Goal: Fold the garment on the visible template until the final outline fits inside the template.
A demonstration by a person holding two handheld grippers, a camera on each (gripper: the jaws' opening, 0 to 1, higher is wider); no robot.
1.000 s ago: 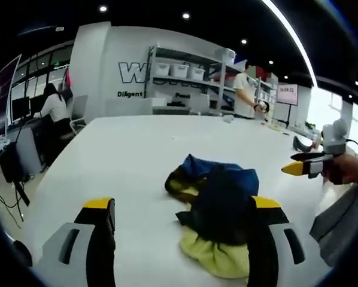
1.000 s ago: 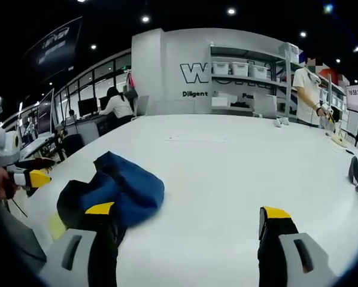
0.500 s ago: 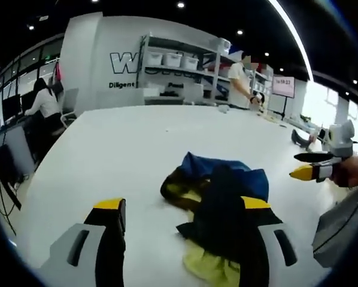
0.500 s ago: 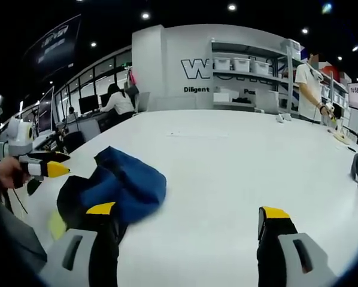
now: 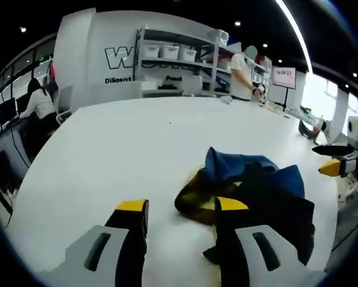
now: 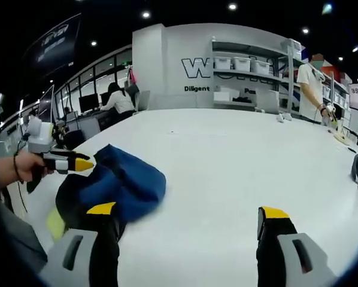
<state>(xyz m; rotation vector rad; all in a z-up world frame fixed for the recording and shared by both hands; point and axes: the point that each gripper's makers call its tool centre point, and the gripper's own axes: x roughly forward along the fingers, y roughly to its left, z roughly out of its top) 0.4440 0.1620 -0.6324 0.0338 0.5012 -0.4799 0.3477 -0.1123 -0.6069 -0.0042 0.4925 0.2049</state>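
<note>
Lying crumpled on the white table [image 5: 107, 149], the garment [image 5: 257, 191] is a heap of blue, black and yellow cloth, near the table's near edge in both views. No template outline can be made out on the table.

Left gripper [image 5: 180, 209]: fingers apart, yellow tips low over the table; its right finger [image 5: 230, 239] overlaps the garment's near side in the left gripper view, contact not clear. In the right gripper view it enters held in a hand [image 6: 17, 170], tip just above the garment's blue fold.

Right gripper [image 6: 188, 212]: fingers wide apart, bare table between them; its left finger [image 6: 101, 239] overlaps the garment's dark edge, contact not clear. In the left gripper view it sits beyond the garment, off the table's edge.

Far side: shelves [image 6: 251, 78] with bins, a standing person [image 6: 311, 89], a seated person [image 6: 119, 101] at desks.
</note>
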